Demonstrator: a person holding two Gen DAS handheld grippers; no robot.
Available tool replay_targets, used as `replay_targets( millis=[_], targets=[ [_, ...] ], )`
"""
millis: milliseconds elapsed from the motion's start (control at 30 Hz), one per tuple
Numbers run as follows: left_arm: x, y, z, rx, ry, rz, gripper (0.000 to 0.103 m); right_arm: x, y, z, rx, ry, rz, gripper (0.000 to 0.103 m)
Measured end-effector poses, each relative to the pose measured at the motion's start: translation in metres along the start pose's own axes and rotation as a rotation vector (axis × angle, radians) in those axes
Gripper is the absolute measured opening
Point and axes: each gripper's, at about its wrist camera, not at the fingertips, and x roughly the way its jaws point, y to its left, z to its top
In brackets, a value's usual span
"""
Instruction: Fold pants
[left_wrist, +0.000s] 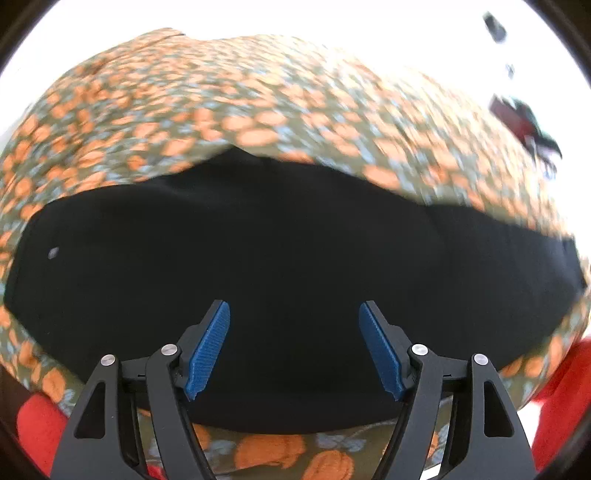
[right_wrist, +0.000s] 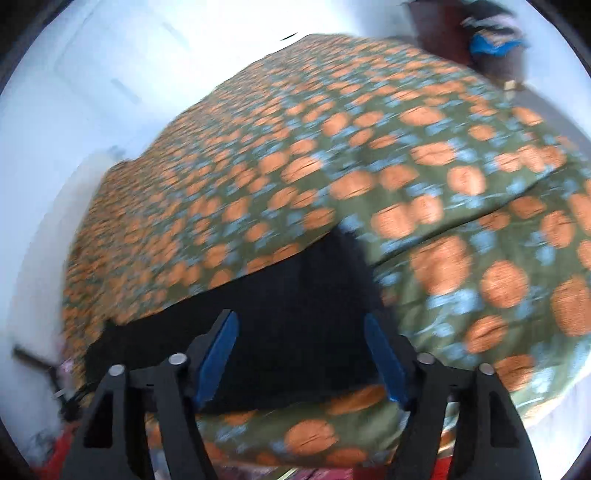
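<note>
Black pants (left_wrist: 280, 254) lie flat in a wide folded band on a bed cover (left_wrist: 229, 99) printed with orange and blue flowers on green. My left gripper (left_wrist: 294, 314) hovers over the near part of the pants, open, with nothing between its blue pads (left_wrist: 210, 347). In the right wrist view the pants (right_wrist: 295, 314) end at an edge that runs up to the right. My right gripper (right_wrist: 299, 325) stands open above that end, its blue pads (right_wrist: 218, 358) apart with only cloth below them.
The flowered cover (right_wrist: 406, 177) spreads far beyond the pants. Red cloth (left_wrist: 565, 398) shows at the lower corners of the left wrist view. A dark bundle with a blue patch (right_wrist: 491, 40) sits at the far right of the bed. White walls stand behind.
</note>
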Motion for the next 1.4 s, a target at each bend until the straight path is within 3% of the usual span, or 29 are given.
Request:
replay_targets(
  millis=[67,133,200,333,467,533,633,700,933,1033,1067,1100,1133,1167,1233,1300,1333,1400],
  targets=[
    [0.016,-0.012,-0.007,0.051,0.053,0.025,0.075,0.016,-0.002,-0.003,-0.009,0.062,-0.036,0.068],
    [0.023,-0.009,-0.008,0.041,0.073,0.026,0.075,0.039,-0.014,-0.004,-0.019,0.108,-0.181,0.068],
    [0.017,-0.006,-0.008,0.018,0.067,0.022,0.075,0.043,-0.022,-0.001,-0.022,0.075,-0.210,0.056],
    [0.011,0.008,-0.011,-0.026,0.058,0.025,0.075,0.008,-0.027,0.007,0.070,-0.075,-0.126,0.062],
    [0.012,0.017,-0.011,-0.078,0.048,0.021,0.075,-0.018,-0.037,-0.009,0.225,-0.060,-0.087,0.066],
    [0.013,0.017,-0.007,-0.081,0.032,0.015,0.075,-0.024,-0.039,-0.027,0.311,-0.048,-0.020,0.066],
    [0.014,0.012,-0.006,-0.063,0.026,0.016,0.075,-0.012,-0.046,-0.046,0.400,0.009,0.031,0.066],
    [0.017,0.009,-0.007,-0.055,0.036,0.017,0.075,0.004,-0.054,-0.049,0.438,0.026,-0.001,0.066],
    [0.014,0.007,-0.011,-0.031,0.033,0.042,0.074,0.033,-0.088,-0.052,0.559,-0.091,0.039,0.066],
    [0.001,-0.009,-0.006,0.005,0.000,-0.003,0.073,0.032,-0.089,-0.053,0.560,-0.109,0.045,0.066],
    [-0.007,-0.027,-0.002,0.051,-0.024,-0.047,0.073,0.031,-0.089,-0.053,0.548,-0.107,0.035,0.061],
    [-0.012,-0.042,0.000,0.085,-0.030,-0.090,0.073,0.030,-0.088,-0.053,0.537,-0.107,0.016,0.041],
    [-0.015,-0.060,0.003,0.113,-0.027,-0.146,0.073,0.030,-0.089,-0.053,0.534,-0.107,-0.004,0.031],
    [-0.016,-0.077,0.004,0.136,-0.023,-0.199,0.073,0.028,-0.091,-0.055,0.548,-0.119,0.012,0.028],
    [-0.010,-0.105,0.003,0.182,-0.008,-0.236,0.074,0.023,-0.089,-0.058,0.546,-0.146,0.021,0.024],
    [0.024,-0.138,-0.007,0.267,0.128,-0.208,0.074,0.013,-0.079,-0.055,0.501,-0.179,0.017,0.021],
    [0.034,-0.145,-0.011,0.297,0.146,-0.176,0.076,0.009,-0.074,-0.053,0.479,-0.194,0.014,0.021],
    [0.031,-0.149,-0.013,0.313,0.094,-0.155,0.076,-0.003,-0.055,-0.049,0.426,-0.220,0.018,0.017]
  ],
)
